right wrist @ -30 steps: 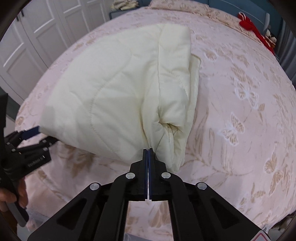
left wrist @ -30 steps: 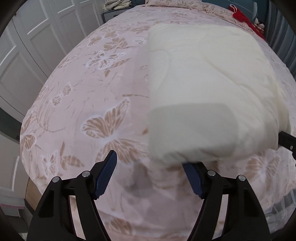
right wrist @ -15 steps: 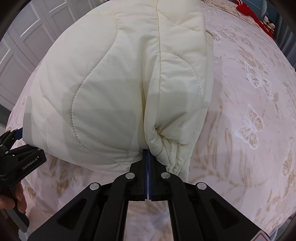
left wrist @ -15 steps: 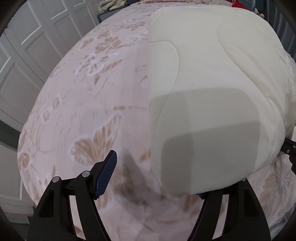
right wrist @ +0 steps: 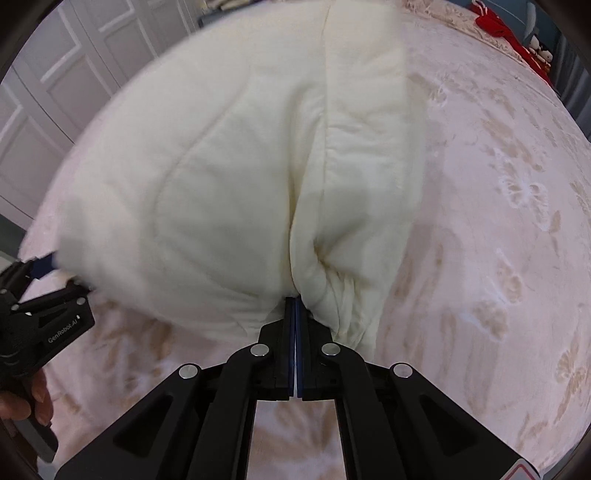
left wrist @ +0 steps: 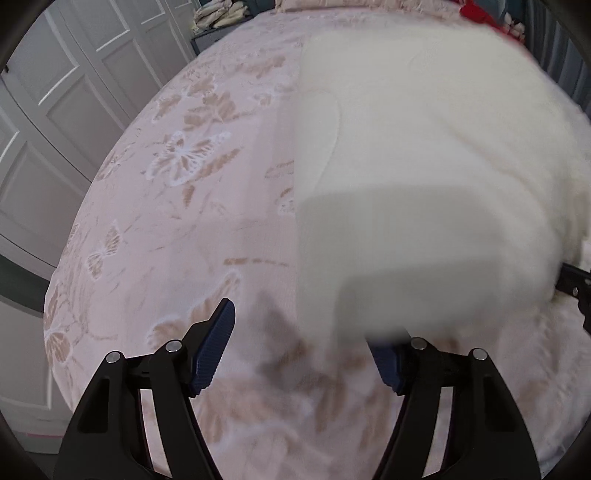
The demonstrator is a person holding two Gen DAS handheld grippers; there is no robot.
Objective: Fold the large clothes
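Observation:
A cream quilted garment (right wrist: 240, 177), folded into a thick bundle, is held lifted over the pink butterfly-print bed (right wrist: 498, 258). My right gripper (right wrist: 294, 306) is shut on the bundle's near bunched edge. In the left wrist view the same garment (left wrist: 424, 184) is blurred and fills the right half. My left gripper (left wrist: 306, 350) is open; its left finger (left wrist: 216, 347) is bare and the garment's lower corner hangs over its right finger (left wrist: 388, 365). The left gripper also shows in the right wrist view (right wrist: 48, 314) under the bundle's left corner.
White panelled wardrobe doors (left wrist: 66, 122) stand left of the bed. A red item (right wrist: 506, 33) lies at the bed's far right, near a dark curtain (right wrist: 569, 70). Folded pale laundry (left wrist: 225, 16) sits on a surface beyond the bed.
The garment rose and swung closer to both cameras, then blurred with motion. The left gripper stayed open as the garment's corner came over its right finger. The right gripper stayed shut.

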